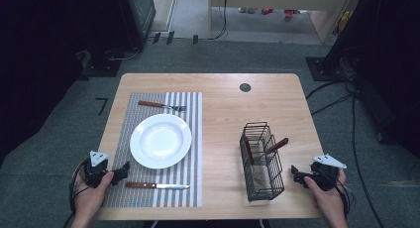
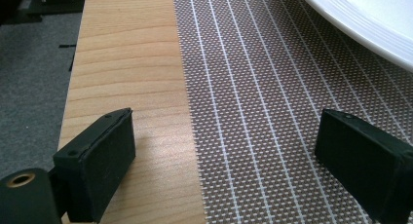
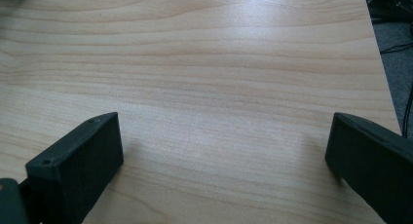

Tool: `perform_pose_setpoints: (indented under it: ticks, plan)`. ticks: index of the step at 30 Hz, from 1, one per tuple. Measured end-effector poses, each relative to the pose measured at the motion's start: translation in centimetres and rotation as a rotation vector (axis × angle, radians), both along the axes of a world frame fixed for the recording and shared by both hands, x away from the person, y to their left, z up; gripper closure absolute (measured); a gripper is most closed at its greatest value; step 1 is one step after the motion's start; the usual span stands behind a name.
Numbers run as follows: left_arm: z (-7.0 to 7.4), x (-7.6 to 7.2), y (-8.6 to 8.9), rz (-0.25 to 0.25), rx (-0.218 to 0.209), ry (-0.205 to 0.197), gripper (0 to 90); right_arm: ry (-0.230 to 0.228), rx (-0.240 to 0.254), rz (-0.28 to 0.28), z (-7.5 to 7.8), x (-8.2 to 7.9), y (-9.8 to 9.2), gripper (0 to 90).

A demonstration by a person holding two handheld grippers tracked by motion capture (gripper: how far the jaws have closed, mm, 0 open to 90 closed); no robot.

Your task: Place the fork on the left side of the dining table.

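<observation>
The left gripper [image 1: 120, 171] rests at the mat's [image 1: 148, 198] seven o'clock corner, jaws wide apart and empty. At twelve o'clock of the plate [image 1: 160, 140] lies a fork [image 1: 162, 106], at six a knife [image 1: 156, 186]. Probably a place setting is in progress; next comes a utensil from the basket [image 1: 262, 161]. The right gripper [image 1: 296, 174], at the basket's four o'clock, is spread open and holds nothing.

Pale wood-grain worktop [image 3: 219, 63] w/ soft sheen; woven, striped placemat [image 2: 253, 102], matt; glossy white plate [image 1: 160, 141]; black wire basket [image 1: 261, 161]; knife [image 1: 157, 186] & fork [image 1: 162, 105] w/ wooden handles, metal ends; matt black jaws
</observation>
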State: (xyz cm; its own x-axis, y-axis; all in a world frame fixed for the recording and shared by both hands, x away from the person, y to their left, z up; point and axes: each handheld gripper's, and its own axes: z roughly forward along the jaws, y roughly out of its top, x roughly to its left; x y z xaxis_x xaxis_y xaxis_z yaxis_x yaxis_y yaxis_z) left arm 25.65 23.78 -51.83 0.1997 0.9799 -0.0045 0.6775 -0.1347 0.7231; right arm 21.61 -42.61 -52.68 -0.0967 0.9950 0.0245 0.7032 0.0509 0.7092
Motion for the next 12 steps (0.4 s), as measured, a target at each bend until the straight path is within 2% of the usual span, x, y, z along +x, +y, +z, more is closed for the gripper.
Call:
perform_pose_setpoints:
  ticks: [12]
  plan:
    - [-0.01,0.11,0.0,0.005,0.0,0.003,6.1,0.002,0.003,0.008,0.01,0.0,0.05,0.0]
